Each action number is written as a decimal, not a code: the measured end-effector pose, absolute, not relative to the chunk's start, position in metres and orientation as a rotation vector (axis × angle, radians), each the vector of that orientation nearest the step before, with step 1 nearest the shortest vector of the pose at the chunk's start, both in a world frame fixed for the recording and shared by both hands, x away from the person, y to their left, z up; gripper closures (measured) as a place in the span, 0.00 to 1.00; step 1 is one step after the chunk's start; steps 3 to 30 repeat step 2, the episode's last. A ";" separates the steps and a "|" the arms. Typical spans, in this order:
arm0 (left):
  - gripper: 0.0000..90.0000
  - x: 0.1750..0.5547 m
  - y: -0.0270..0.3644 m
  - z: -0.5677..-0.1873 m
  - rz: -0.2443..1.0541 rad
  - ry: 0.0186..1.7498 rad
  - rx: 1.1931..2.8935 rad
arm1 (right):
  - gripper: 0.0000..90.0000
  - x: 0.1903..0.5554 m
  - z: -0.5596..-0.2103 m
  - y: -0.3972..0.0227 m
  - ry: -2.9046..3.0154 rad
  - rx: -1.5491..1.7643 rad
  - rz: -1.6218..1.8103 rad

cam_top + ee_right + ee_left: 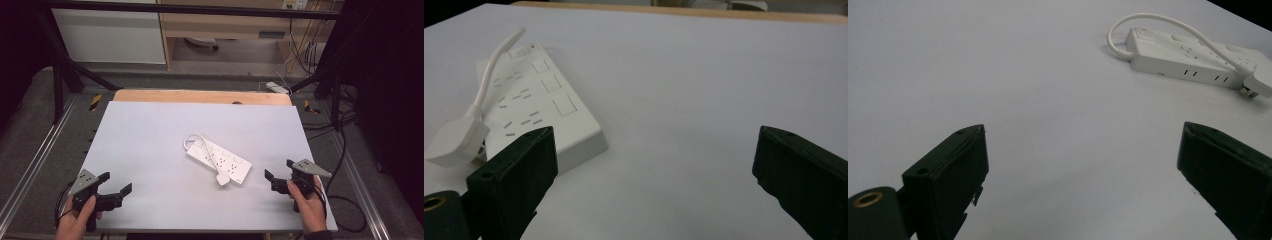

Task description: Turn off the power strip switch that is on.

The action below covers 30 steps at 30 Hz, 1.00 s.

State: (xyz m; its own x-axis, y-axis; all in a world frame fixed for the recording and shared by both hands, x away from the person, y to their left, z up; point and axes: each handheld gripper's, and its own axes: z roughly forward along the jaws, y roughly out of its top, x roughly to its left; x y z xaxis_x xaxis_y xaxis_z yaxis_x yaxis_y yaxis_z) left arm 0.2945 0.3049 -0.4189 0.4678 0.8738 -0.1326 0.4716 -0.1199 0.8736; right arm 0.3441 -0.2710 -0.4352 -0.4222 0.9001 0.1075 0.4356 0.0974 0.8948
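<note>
Both grippers, left (116, 183) and right (280, 171), hung empty, fingers apart; the power strip (218, 159) lay seemingly untouched on the counter (150, 135).

Both grippers were black. The left gripper (115, 184) and the right gripper (280, 170) each carried a grey triangular plate and a black cable. The right hand (307, 205) had a dark sleeve.

Your table (150, 150) has a pale, flat top. On it, right of centre, lies a white power strip (219, 161), its plug (223, 179) on top.
</note>
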 end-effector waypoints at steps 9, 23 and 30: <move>0.07 0.294 0.305 -0.419 0.526 1.151 1.757 | 0.06 0.346 -0.443 -0.271 1.930 1.352 1.210; 0.07 0.294 0.305 -0.419 0.526 1.151 1.757 | 0.06 0.346 -0.443 -0.271 1.930 1.352 1.210; 0.07 0.294 0.305 -0.419 0.526 1.151 1.757 | 0.06 0.346 -0.443 -0.271 1.930 1.352 1.210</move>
